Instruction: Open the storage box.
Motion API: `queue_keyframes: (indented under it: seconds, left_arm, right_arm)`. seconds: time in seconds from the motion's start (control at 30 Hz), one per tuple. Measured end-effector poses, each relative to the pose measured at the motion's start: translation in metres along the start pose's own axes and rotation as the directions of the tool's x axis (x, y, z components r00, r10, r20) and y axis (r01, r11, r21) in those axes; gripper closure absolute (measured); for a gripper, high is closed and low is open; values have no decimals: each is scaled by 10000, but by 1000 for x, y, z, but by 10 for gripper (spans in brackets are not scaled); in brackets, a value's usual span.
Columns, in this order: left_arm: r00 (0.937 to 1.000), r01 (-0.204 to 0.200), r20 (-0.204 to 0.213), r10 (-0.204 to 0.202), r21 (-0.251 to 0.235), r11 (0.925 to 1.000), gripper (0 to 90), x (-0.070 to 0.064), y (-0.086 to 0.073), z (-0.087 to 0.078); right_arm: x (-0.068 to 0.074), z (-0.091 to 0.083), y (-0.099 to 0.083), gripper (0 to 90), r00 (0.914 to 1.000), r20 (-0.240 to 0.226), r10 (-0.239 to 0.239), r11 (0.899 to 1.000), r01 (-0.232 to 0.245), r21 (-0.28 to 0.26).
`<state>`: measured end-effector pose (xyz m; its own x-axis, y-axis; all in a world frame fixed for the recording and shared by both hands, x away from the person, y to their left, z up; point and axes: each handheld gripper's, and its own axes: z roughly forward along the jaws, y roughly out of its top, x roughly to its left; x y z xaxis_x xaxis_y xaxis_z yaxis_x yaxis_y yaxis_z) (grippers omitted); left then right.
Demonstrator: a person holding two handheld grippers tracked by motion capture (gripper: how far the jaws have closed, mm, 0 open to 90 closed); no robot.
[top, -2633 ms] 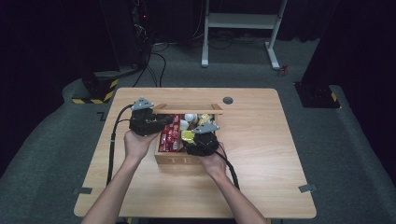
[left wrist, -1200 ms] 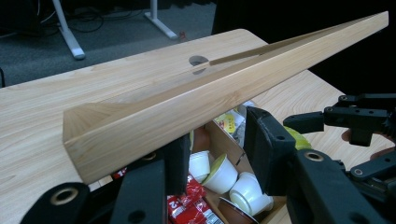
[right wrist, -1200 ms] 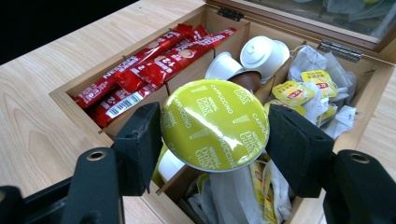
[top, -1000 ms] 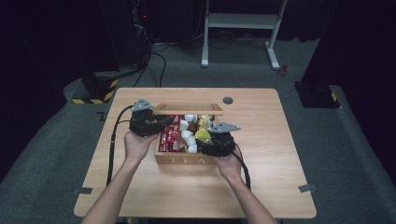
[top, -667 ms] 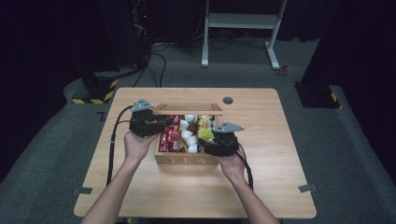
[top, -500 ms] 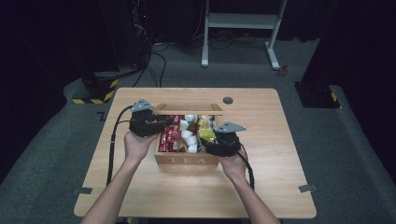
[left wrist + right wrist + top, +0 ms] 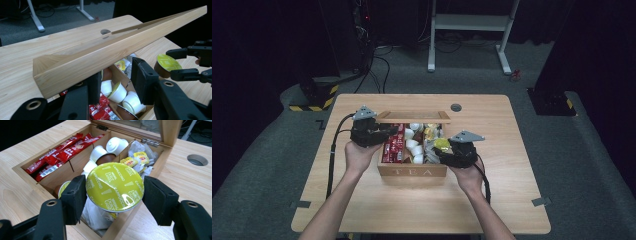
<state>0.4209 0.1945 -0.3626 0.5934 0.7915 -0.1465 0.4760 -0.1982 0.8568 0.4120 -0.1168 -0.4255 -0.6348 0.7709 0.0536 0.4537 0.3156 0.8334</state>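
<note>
Gripping a yellow-lidded coffee capsule (image 7: 115, 187) between its pads, the right gripper (image 7: 114, 195) hovers over the wooden tea box (image 7: 412, 171). The left gripper (image 7: 117, 82) seems clamped on the box's raised lid (image 7: 105, 52), though contact is partly hidden.

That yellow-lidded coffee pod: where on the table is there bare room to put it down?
Bare table lies right of the tea box, in front of it toward the person, and behind it around the round hole. The box itself is crowded with sachets, capsules and tea bags.
</note>
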Motion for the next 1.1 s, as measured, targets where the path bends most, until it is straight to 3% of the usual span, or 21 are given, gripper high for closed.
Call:
queue_keyframes:
  seconds: [0.63, 1.1]
  left_arm:
    - [10000, 55, 77, -56, 73, 10000, 605, -1, -2, 0]
    - [9999, -115, 12, 115, 149, 9998, 595, -2, -3, 0]
  right_arm:
    - [-19, -14, -2, 372, 9990, 339, 283, 9996, -283, -7]
    - [-34, -24, -11, 372, 9959, 645, 637, 9980, -634, -74]
